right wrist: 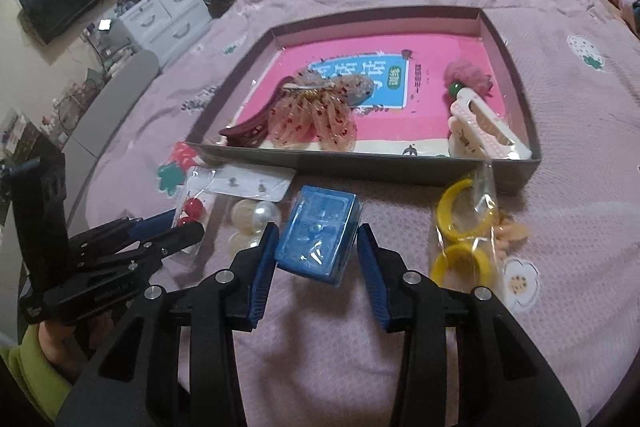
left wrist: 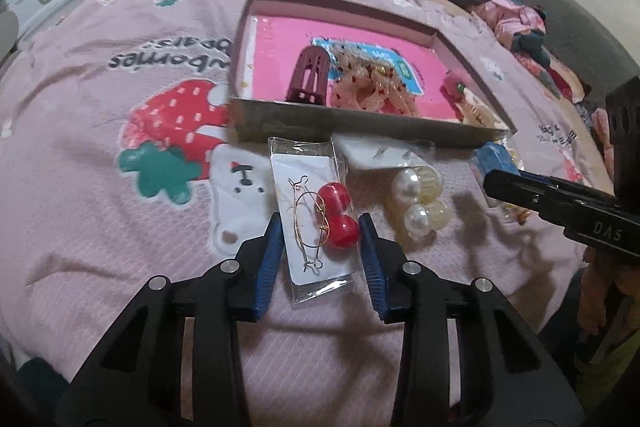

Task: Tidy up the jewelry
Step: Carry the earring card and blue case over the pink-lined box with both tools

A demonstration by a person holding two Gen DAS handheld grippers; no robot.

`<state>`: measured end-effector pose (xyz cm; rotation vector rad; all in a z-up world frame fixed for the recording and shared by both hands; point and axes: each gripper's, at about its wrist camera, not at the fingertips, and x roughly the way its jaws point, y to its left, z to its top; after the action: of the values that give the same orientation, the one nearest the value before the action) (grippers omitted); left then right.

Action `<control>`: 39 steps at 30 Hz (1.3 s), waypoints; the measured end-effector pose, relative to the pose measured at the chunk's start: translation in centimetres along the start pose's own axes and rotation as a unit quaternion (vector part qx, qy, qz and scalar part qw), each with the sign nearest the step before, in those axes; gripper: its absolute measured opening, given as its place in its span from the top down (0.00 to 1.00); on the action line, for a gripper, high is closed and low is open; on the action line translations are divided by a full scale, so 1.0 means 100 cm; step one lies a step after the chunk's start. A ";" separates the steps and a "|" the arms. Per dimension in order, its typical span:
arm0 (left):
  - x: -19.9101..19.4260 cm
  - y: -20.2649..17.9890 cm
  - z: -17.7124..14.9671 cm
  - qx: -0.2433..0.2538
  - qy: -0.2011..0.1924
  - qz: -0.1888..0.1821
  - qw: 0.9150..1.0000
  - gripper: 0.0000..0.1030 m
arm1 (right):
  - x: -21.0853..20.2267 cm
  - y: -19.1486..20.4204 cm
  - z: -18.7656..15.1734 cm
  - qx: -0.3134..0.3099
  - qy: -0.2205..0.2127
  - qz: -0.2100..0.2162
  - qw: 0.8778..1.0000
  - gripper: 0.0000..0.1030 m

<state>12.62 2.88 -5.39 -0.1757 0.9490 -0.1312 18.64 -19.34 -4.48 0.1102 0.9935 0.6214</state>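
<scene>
A shallow grey cardboard tray [right wrist: 368, 163] lies on the pink quilted bedspread [left wrist: 80, 155]. It holds a maroon plastic claw clip [left wrist: 310, 73], a sheer dotted fabric bow [right wrist: 316, 115] and a white comb-like clip [right wrist: 486, 133] at its right corner. Before its near edge, the left gripper [left wrist: 320, 231] pinches a clear packet of red ball earrings [left wrist: 320, 219]. The right gripper [right wrist: 318, 239] brackets a blue plastic box [right wrist: 318, 235]; pad contact is unclear. Pearl clips [left wrist: 418, 199] lie between the two items, partly hidden.
</scene>
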 end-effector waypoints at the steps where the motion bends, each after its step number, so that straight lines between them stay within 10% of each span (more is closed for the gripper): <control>1: -0.006 0.002 -0.001 -0.002 -0.005 0.000 1.000 0.71 | -0.004 0.002 0.000 -0.002 -0.003 0.003 1.000 0.62; 21: -0.086 0.017 0.038 -0.024 -0.103 0.010 0.994 0.71 | -0.069 0.041 0.015 -0.051 -0.088 -0.003 0.995 0.62; 39: -0.076 -0.026 0.087 0.019 -0.120 -0.013 0.993 0.71 | -0.105 0.015 0.047 -0.031 -0.155 -0.036 0.987 0.62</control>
<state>15.22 2.58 6.13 -0.1650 0.7047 -0.1489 17.69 -22.90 6.54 0.1125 0.6733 0.5479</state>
